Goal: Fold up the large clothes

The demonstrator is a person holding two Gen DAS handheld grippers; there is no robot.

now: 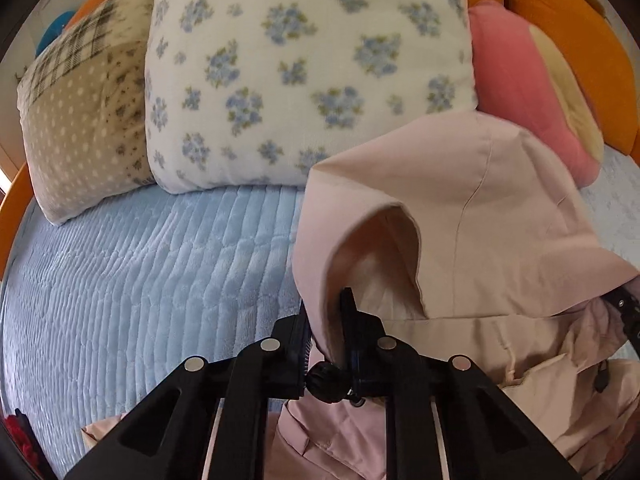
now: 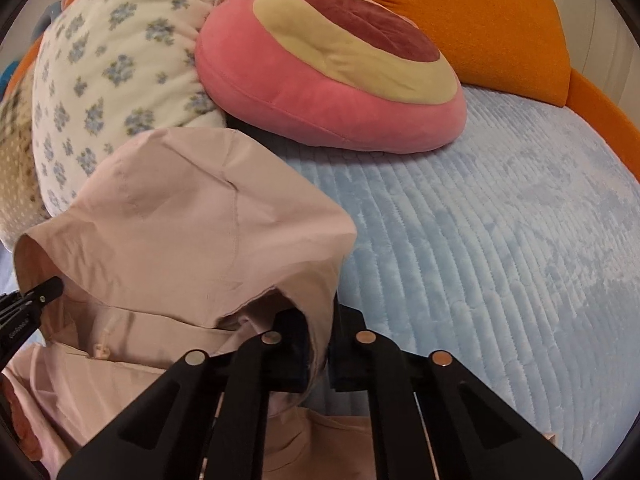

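A pale pink hooded jacket lies on the bed, its hood (image 1: pixel 460 208) standing up between both grippers. In the left wrist view, my left gripper (image 1: pixel 326 320) is shut on the hood's left front edge, with fabric pinched between the black fingers. A black cord toggle (image 1: pixel 326 376) hangs just below them. In the right wrist view, my right gripper (image 2: pixel 320 340) is shut on the other front edge of the hood (image 2: pixel 200 220). The jacket body (image 2: pixel 100 380) bunches below. Each gripper's tip shows at the edge of the other's view.
The light blue quilted bed cover (image 2: pixel 480 240) spreads to the right and also to the left (image 1: pixel 140 280). Behind the hood lean a blue-flowered pillow (image 1: pixel 304 72), a beige patchwork pillow (image 1: pixel 80 120) and a round pink cushion (image 2: pixel 332 80). An orange headboard (image 2: pixel 460 20) rims the bed.
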